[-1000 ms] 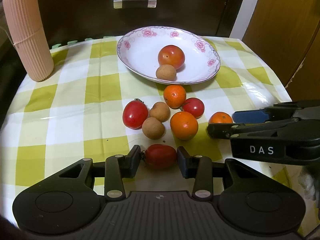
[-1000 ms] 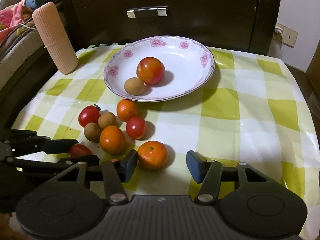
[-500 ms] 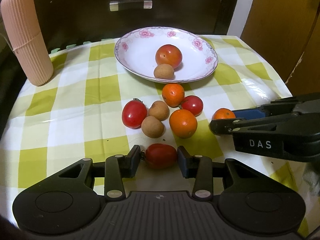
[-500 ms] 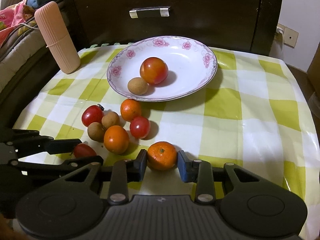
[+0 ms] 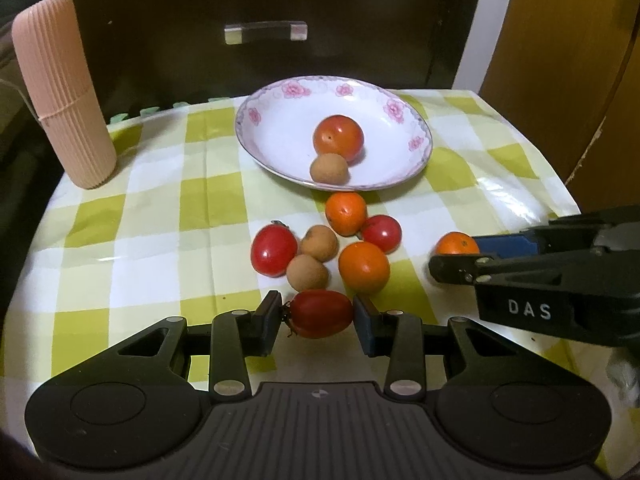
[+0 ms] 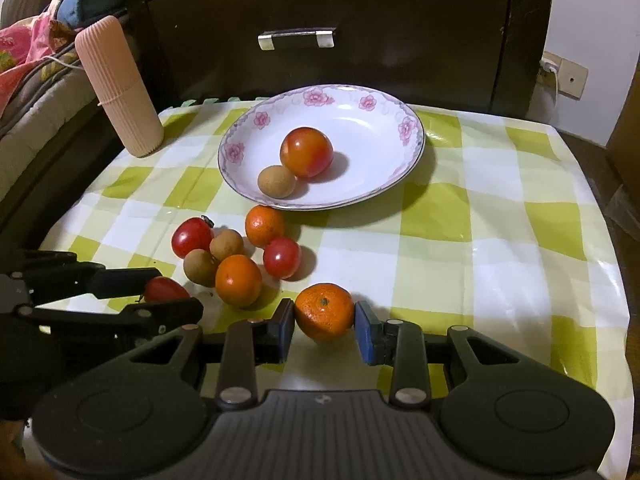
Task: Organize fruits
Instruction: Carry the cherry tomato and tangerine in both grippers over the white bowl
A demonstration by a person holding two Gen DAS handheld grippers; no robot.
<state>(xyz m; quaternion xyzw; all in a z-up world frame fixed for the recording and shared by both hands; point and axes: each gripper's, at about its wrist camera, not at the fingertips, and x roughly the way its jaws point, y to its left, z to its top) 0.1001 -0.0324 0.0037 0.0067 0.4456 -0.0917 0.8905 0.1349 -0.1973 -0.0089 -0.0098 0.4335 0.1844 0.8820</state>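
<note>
Glossy plastic-looking checked tablecloth (image 6: 500, 216); glazed, shiny floral plate (image 6: 404, 120); matt ribbed pink cylinder (image 5: 60, 92); dark wood drawer front (image 6: 360, 20), metal handle (image 6: 296, 38); matt black plastic grippers.

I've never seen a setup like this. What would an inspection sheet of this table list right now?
Surface: checked tablecloth, green and white, glossy.
Job's things: flowered plate holds one tomato and one brown fruit; six loose fruits clustered in front of the plate.
Clutter: ribbed pink cylinder standing upright at the far left.
Grippers: left claw shut on a long red tomato; right claw shut on a mandarin.
Cables: white cord at a wall socket.
Surroundings: dark drawer front behind; bedding to the left.
</note>
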